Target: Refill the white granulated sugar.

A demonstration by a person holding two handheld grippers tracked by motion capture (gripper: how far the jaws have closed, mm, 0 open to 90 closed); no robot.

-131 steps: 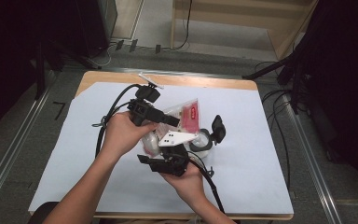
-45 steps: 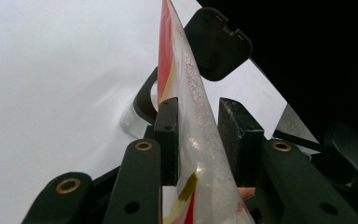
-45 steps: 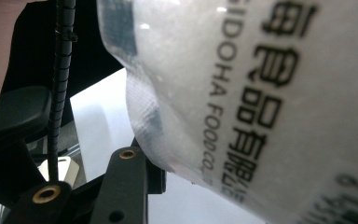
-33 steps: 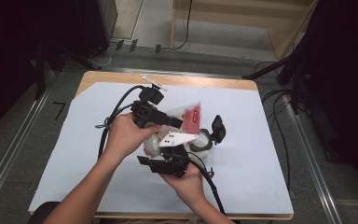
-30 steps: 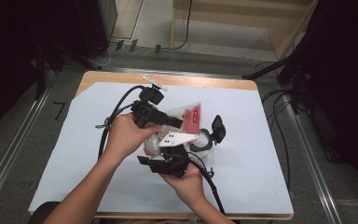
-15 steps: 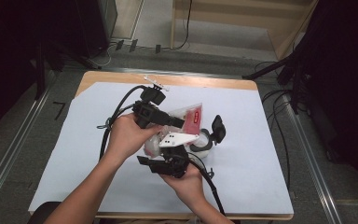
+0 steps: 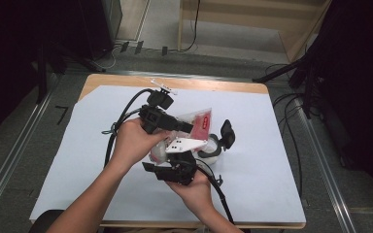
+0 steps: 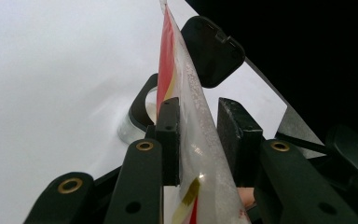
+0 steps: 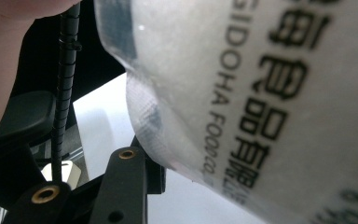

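Bag (image 8: pixel 186 107) soft, slippery, light; left gripper (image 8: pixel 198 140) pinching upper edge, right gripper (image 7: pixel 175 167) jaw state unclear, against bottom.

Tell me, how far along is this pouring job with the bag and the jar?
Done: the jar already stands open, its black lid flipped back. In hand: the left claw has the clear, red-printed bag between its jaws, held on edge above the jar, and the right claw is against the bag from below. Left: whether anything has gone into the jar can't be told; closing the lid probably remains.
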